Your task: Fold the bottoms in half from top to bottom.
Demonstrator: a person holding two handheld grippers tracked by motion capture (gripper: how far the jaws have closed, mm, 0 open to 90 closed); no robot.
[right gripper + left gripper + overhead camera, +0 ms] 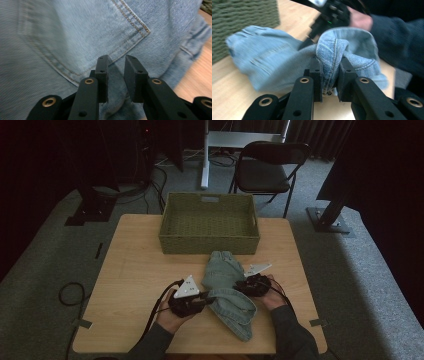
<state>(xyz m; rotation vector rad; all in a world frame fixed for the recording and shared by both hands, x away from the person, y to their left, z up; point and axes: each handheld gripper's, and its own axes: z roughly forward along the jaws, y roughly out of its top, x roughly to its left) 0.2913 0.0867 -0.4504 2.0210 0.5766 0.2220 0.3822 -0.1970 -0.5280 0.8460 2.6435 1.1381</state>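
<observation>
Between both grippers lie the jeans (227,290): left gripper (329,75) clamps a seam fold, right gripper (116,75) slightly parted over denim, basket (209,224) beyond

Jeans (227,287): pale blue denim cloth, matt, with a visible twill weave, raised double-stitched seams and a sewn pocket (82,37). Basket (209,244): olive-green woven fibre, rough and ribbed, standing on a table (135,270) of light wood-grain board with a smooth, low-sheen face. Left gripper (329,75) and right gripper (116,75): matt black plastic jaws with flat pads and brass-coloured metal rivets, each body topped in the high view by a pale grey, smooth plate (187,287); floor (45,270) of grey, nubbly carpet.
</observation>
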